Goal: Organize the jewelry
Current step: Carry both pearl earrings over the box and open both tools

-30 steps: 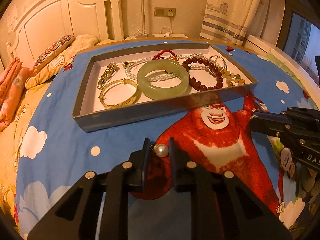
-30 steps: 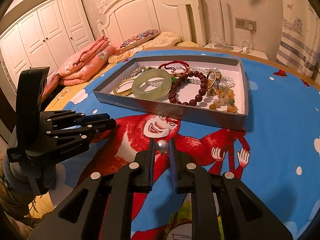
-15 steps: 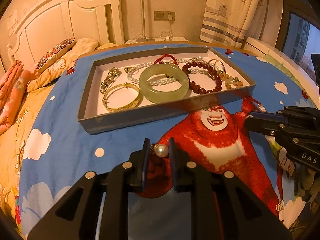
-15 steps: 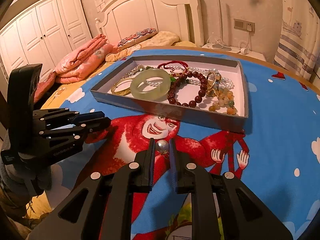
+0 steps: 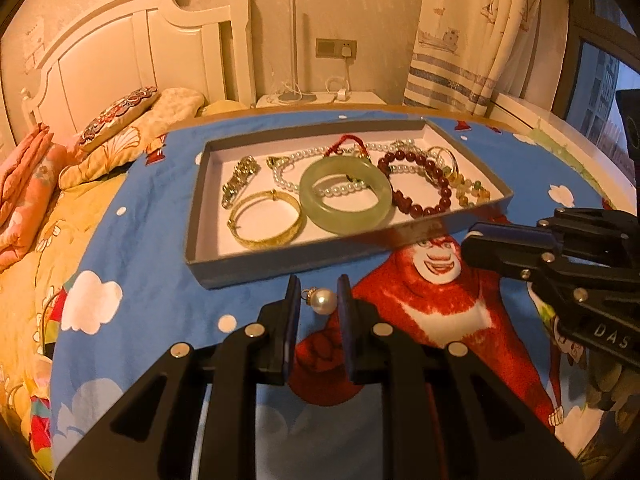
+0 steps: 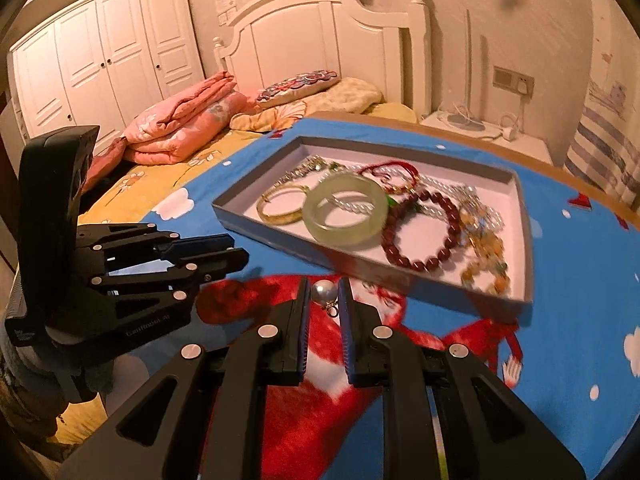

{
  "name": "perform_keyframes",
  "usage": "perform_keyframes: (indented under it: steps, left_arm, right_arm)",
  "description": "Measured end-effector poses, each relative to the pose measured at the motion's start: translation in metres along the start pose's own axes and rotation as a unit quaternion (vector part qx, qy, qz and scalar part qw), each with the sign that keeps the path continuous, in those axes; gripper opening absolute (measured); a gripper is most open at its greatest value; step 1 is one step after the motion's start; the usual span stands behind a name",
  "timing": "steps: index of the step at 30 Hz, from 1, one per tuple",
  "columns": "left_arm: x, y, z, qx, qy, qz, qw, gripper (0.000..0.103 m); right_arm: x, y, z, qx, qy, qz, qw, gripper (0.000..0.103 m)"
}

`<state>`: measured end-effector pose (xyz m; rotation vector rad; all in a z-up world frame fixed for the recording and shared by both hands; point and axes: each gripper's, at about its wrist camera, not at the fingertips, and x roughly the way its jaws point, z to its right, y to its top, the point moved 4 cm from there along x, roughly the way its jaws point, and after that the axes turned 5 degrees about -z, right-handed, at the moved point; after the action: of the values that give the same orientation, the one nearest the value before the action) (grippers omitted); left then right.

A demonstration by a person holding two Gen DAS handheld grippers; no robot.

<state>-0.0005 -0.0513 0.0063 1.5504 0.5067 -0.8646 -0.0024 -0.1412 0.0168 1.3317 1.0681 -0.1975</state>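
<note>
Left gripper (image 5: pixel 319 293): fingers (image 5: pixel 294 308) closed to a narrow gap and pinching the left pearl (image 5: pixel 325 301), its metal loop against one pad and the bead against the other
Right gripper (image 6: pixel 323 293): fingers likewise nearly closed on the right pearl (image 6: pixel 321 291), its small ring hanging below the bead
Position of pearls: both were held over the cloth (image 5: pixel 160 280), just short of the near wall of the tray (image 5: pixel 280 266) and outside it
Handling, pearls: judged very light, hard and round, with a glossy skin that would slip or roll out of flat pads; a light pinch across the widest part seemed best, since the loop is thin and probably bends
Release: the white tray floor looked smooth, so a pearl dropped from height would likely roll; a low set-down in the bare near-left corner seemed safer
Tray: shallow rectangular card box, grey outside, white inside
Jade bangle (image 5: pixel 316 210): thick, pale green, translucent ring lying on a pearl strand (image 5: pixel 288 184); probably heavy and brittle
Gold bangle (image 5: pixel 260 243): thin patterned hoop, just left of the jade
Bead bracelet (image 5: pixel 440 202): dark red polished spheres, flexible, with mixed amber and green beads beside it
Cloth: soft blue printed fabric with a red cartoon figure, covering the round surface
</note>
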Motion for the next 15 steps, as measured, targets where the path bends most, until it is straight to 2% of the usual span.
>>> perform_keyframes:
  steps: [6,15]
  left_arm:
    - [-0.002,0.011,-0.012,-0.004,0.004,0.013,0.9999,0.018]
    - [0.01,0.049,-0.049,-0.038,-0.012,0.023,0.9989,0.018]
  right_arm:
    - [0.011,0.018,-0.007,-0.011,0.003,0.006,1.0,0.016]
    - [0.041,0.048,-0.018,-0.016,0.017,0.008,1.0,0.016]
